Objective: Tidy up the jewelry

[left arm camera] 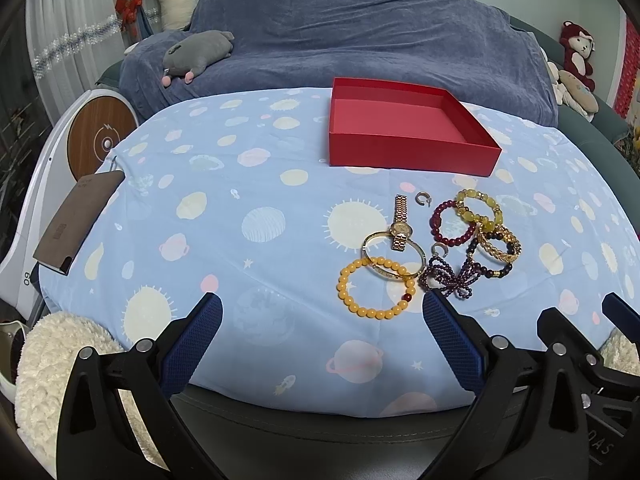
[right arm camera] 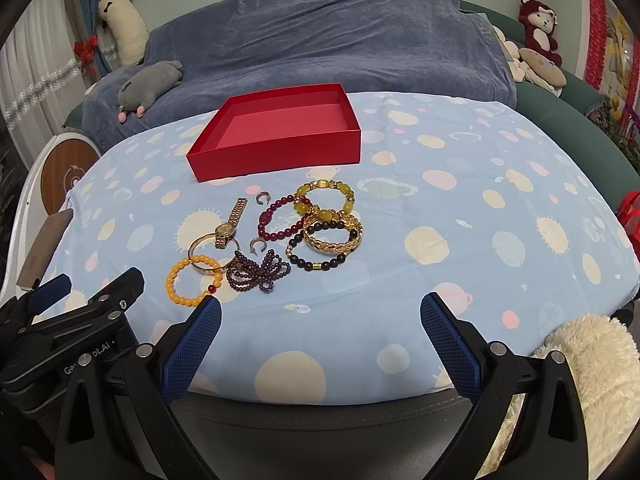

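Both our grippers, left gripper and right gripper, hang spread wide and empty near the table edge; the jewelry lies heaped on the cloth, near the empty red box meant to receive it.

A planet-print cloth carries a red box and clustered jewelry.

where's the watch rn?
The watch lies on the tablecloth at the pile's left edge, in front of the red box, its lower end over the gold bangle.
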`<act>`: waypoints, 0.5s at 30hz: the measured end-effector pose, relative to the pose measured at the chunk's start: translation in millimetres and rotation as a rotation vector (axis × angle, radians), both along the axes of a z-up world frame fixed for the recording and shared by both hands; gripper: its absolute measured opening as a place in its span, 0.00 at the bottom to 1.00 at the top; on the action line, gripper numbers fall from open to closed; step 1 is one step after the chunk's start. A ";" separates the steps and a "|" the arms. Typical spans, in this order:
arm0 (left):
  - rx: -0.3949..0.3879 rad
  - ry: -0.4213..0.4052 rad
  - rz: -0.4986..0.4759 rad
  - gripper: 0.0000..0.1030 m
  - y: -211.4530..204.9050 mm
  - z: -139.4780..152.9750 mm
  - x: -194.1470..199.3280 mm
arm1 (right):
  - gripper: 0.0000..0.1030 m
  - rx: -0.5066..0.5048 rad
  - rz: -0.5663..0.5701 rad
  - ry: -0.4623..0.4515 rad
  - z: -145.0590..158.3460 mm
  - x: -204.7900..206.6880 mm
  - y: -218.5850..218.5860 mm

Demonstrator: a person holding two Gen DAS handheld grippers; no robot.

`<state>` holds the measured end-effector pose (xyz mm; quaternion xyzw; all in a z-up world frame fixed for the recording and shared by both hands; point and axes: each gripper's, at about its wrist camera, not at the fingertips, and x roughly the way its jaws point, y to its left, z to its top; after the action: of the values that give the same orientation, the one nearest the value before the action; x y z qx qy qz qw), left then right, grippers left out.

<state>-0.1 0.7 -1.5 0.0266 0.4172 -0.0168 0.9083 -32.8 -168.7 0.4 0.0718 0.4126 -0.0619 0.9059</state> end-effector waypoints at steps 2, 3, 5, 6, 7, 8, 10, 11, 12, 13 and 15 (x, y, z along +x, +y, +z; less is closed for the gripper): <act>0.001 -0.002 -0.002 0.93 0.1 -0.1 0.0 | 0.93 0.003 0.000 -0.001 -0.4 -0.2 0.0; 0.002 -0.002 -0.001 0.93 0.2 -0.1 -0.2 | 0.93 0.002 0.000 0.000 -0.3 -0.2 0.1; 0.002 -0.001 0.000 0.93 0.6 0.0 -0.2 | 0.93 0.002 0.000 -0.001 -0.4 -0.3 -0.1; 0.000 -0.003 -0.001 0.93 0.9 0.1 -0.5 | 0.93 0.003 0.001 -0.001 -0.3 -0.2 0.1; 0.001 -0.005 -0.002 0.93 0.5 0.1 -0.8 | 0.93 0.002 0.001 -0.001 -0.4 -0.1 0.3; 0.001 -0.002 -0.003 0.93 0.6 -0.1 -0.8 | 0.93 0.000 0.001 -0.001 -0.5 0.1 0.7; 0.002 -0.002 -0.004 0.93 0.9 -0.2 -0.5 | 0.93 0.002 0.001 -0.001 -0.2 -0.1 0.0; 0.003 -0.004 -0.006 0.93 0.9 -0.1 -0.7 | 0.93 0.002 0.002 -0.001 -0.4 -0.1 0.0; 0.007 -0.004 -0.006 0.93 0.0 -0.1 -0.2 | 0.93 0.000 0.001 0.000 -0.2 0.0 0.5; 0.009 -0.004 -0.006 0.93 -0.3 -0.2 -0.2 | 0.93 -0.001 0.001 0.000 -0.3 0.0 0.4; 0.008 -0.005 -0.004 0.93 -0.3 -0.6 -0.4 | 0.93 0.000 0.002 0.000 -0.5 -0.1 0.5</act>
<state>-0.5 0.3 -2.2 0.0311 0.4148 -0.0170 0.9092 -32.9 -168.1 -0.1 0.0713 0.4125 -0.0612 0.9061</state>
